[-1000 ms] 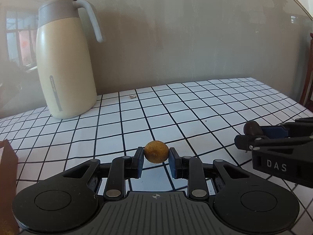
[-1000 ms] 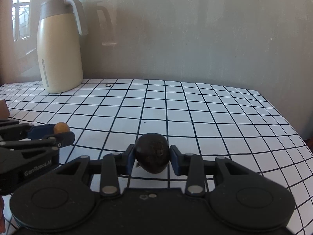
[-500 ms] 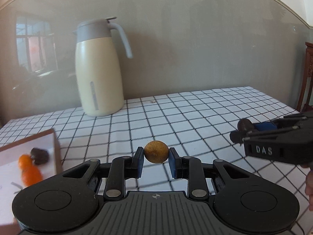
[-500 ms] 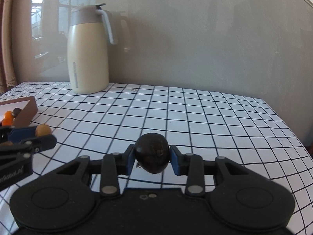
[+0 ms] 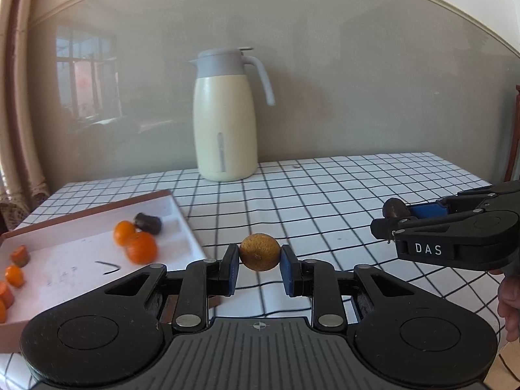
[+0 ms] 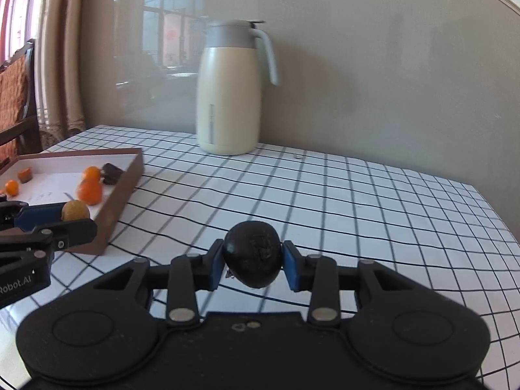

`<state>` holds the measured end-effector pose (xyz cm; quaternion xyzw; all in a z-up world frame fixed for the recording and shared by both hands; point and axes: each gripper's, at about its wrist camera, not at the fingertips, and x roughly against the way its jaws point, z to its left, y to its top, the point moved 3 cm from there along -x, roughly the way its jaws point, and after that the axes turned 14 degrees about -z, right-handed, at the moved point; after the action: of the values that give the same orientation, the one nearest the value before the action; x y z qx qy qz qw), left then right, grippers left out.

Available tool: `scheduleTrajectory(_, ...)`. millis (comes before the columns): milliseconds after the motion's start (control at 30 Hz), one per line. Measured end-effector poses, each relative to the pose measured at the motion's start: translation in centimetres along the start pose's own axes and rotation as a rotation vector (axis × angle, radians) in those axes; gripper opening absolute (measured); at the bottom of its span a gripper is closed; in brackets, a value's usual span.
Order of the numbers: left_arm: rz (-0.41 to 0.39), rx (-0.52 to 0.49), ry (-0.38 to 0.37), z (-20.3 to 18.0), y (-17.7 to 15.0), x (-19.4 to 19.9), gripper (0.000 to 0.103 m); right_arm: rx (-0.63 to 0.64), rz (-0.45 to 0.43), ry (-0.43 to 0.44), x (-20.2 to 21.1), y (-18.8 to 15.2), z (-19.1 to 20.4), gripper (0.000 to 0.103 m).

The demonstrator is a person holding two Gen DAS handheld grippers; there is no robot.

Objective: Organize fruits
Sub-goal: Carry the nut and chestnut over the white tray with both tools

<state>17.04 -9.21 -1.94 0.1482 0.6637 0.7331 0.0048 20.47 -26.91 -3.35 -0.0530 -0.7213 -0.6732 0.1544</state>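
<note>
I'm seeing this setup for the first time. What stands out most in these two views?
Each gripper is shut on a fruit: the left gripper holds a yellow-brown fruit, the right gripper a dark fruit, both above the checked tablecloth. At left lies a tray with orange fruits; a cream jug stands by the wall.

Tray (image 5: 169,202) cut off at left edge of left wrist view, so orange pieces (image 5: 6,289) at lower left only partly show. Oranges (image 5: 140,247) mid-left blurred. Tiny object (image 5: 295,166) on cloth right of jug (image 5: 224,120) too small to tell. Hand (image 5: 510,302) at lower right edge mostly cropped. Right wrist view: left gripper (image 6: 70,216) body cut off at left edge, its lettering partly cropped.
</note>
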Motion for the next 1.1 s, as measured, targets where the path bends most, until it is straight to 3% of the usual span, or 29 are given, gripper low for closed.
scheduleTrajectory(500,-0.046,0.024,0.140,7.1,-0.5,5.6,0.027,0.127,-0.093,0.265,2.4,1.8,9.3,0.029)
scheduleTrajectory(1100,-0.053,0.087,0.324,15.7,-1.8,8.8,0.027,0.194,-0.128,0.425,1.8,2.4,18.1,0.029)
